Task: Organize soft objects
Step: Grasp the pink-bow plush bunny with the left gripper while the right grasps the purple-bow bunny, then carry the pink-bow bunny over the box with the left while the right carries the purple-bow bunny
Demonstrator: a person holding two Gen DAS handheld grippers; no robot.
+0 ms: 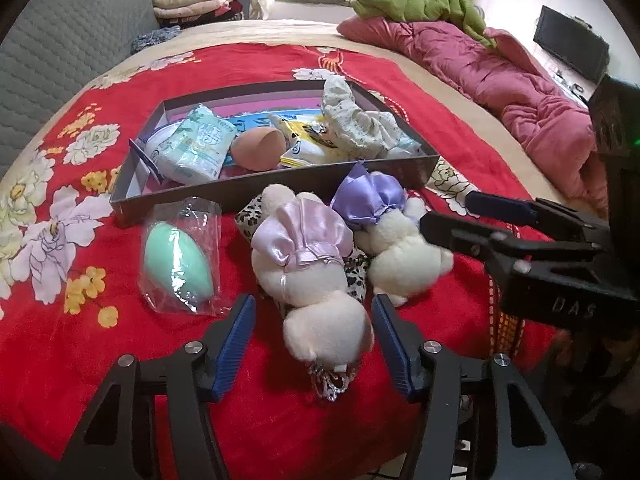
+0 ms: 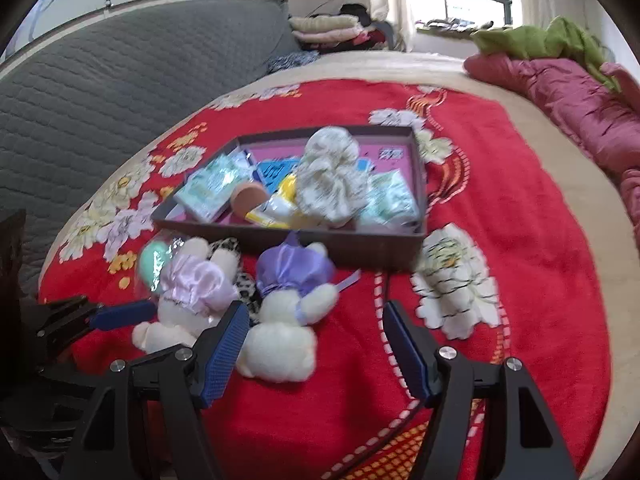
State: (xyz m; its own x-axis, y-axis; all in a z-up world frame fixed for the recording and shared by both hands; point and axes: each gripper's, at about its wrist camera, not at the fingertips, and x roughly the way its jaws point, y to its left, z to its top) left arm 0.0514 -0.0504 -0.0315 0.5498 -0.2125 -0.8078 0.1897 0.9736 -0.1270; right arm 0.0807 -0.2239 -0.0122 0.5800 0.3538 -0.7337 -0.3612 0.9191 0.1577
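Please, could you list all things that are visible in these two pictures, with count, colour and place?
box: 1, dark grey, on the red blanket
packets: several, pale green and yellow, in the box
sponge: 1, peach, in the box
cloth: 1, cream, in the box
bagged sponge: 1, mint, left of the toys
plush toys: 2, cream; dresses pink and purple; in front of the box
left gripper: open around the pink toy
right gripper: open beside the purple toy
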